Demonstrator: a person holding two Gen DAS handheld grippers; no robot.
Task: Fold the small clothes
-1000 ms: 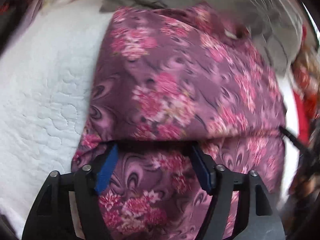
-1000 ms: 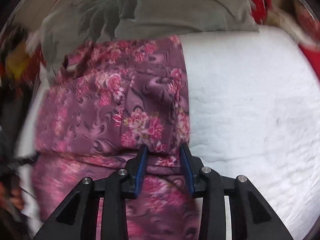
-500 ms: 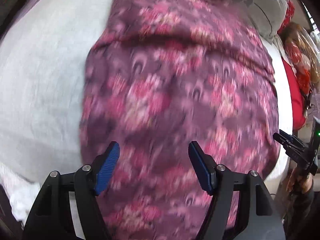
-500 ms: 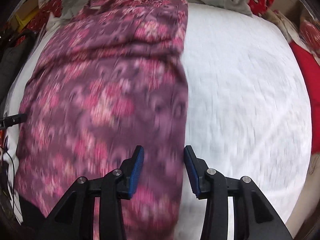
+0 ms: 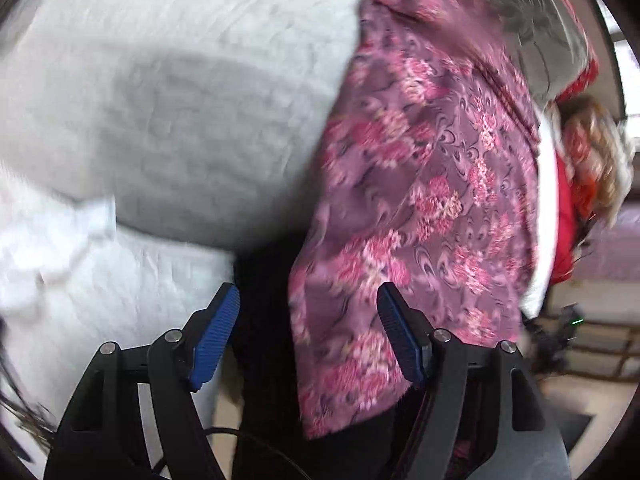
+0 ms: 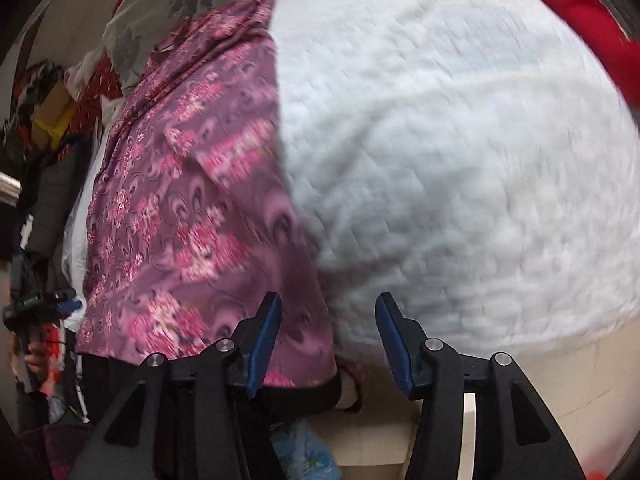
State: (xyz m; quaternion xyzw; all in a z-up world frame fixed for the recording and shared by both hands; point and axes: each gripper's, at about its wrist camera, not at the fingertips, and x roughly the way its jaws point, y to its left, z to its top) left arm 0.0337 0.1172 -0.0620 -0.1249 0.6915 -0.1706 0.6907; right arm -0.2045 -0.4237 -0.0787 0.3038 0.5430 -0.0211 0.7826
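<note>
— What lies ahead of the tongs?
— A white quilted bed cover, blurred. Beyond it a grey flower-patterned pillow.
— To the right?
— Red cloth at the far edge.

One floral garment, one white quilt.

Motion blur smears the floral garment and quilt.
</note>
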